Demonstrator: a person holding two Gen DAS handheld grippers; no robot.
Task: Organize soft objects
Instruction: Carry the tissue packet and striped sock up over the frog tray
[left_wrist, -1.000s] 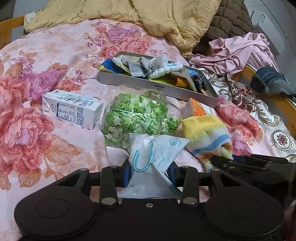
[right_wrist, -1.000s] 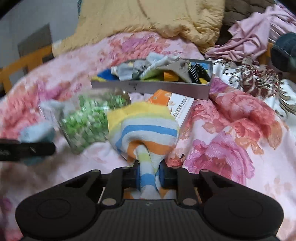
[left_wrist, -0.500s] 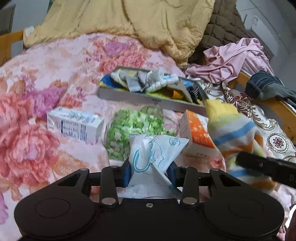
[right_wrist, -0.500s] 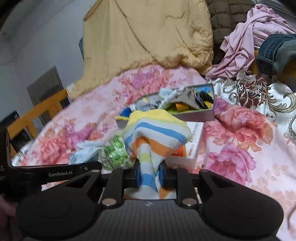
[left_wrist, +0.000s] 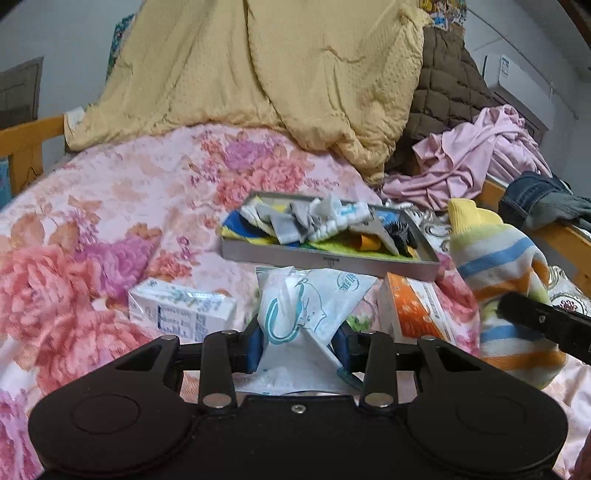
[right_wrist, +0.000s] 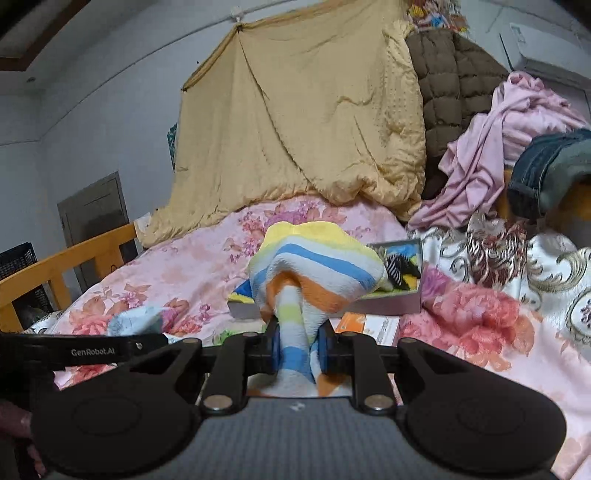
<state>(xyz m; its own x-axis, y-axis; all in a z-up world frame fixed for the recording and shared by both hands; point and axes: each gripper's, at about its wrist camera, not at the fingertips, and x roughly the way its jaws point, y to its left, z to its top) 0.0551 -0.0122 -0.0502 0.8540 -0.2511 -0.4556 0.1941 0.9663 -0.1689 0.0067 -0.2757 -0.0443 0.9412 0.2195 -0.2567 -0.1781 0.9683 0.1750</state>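
Grippers, two of them, both up over the bed w/ something pinched. Left gripper (left_wrist: 299, 341) is clamped on one tissue pack (left_wrist: 308, 302), white plastic w/ teal print, crumpled, a tissue poking out the top. Right gripper (right_wrist: 297, 345) is clenched on one striped sock (right_wrist: 314, 266): yellow cuff, then blue, orange and pale green bands on white, fuzzy, bunched where the blue pads squeeze it, cuff end flopping forward. One grey tray (left_wrist: 325, 260) sits further back on the floral bedspread (left_wrist: 147, 192), heaped w/ several socks, can't count them. Two cartons lie on the bedspread nearer than the tray: one milk carton (left_wrist: 181, 314) at left, one orange box (left_wrist: 413, 314) at right.
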